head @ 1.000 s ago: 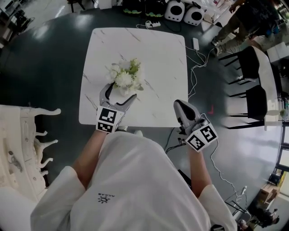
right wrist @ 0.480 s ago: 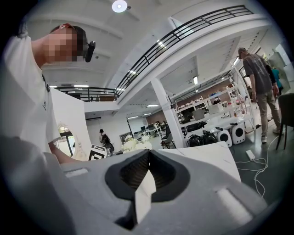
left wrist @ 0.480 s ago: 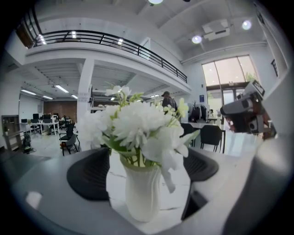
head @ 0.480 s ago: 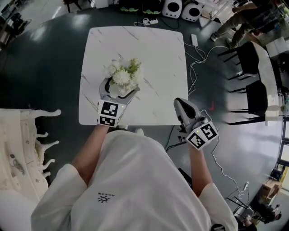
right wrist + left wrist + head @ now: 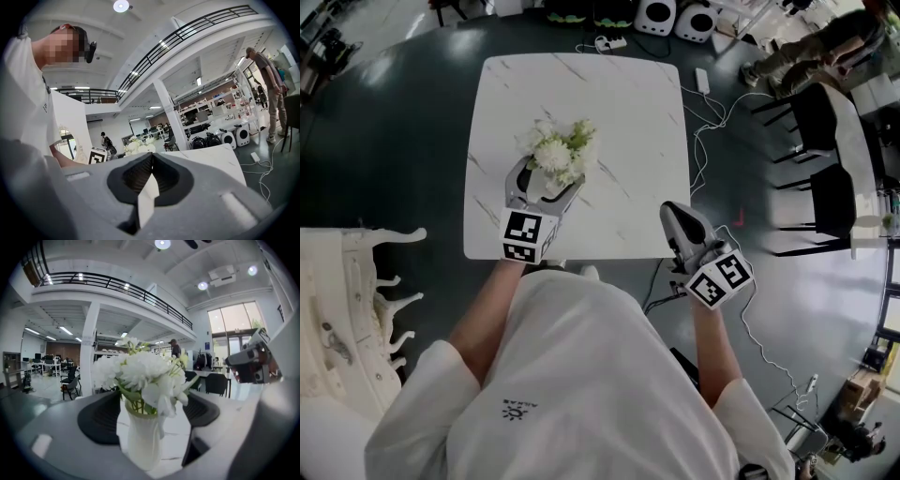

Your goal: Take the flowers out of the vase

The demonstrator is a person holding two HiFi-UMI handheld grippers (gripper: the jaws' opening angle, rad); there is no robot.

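Observation:
White flowers with green leaves (image 5: 560,150) stand in a white vase (image 5: 543,187) on the white marble table (image 5: 628,112). My left gripper (image 5: 547,184) reaches in from the near side, its jaws either side of the vase. In the left gripper view the vase (image 5: 140,441) and flowers (image 5: 140,371) fill the middle, and the left gripper (image 5: 150,406) is open, with gaps between the dark pads (image 5: 101,420) and the vase. Its jaws have just been closing with the vase between them. My right gripper (image 5: 679,225) hangs shut off the table's front right corner; the right gripper (image 5: 152,172) shows its pads together.
Black chairs (image 5: 820,131) stand to the right. A power strip (image 5: 706,90) and cables lie on the dark floor beside the table. White devices (image 5: 656,15) sit beyond the far edge. Ornate white furniture (image 5: 347,309) is at my left. A person (image 5: 811,47) stands far right.
My left gripper has slid a little forward, so its jaws now flank the vase under the flowers. The right gripper has stayed put.

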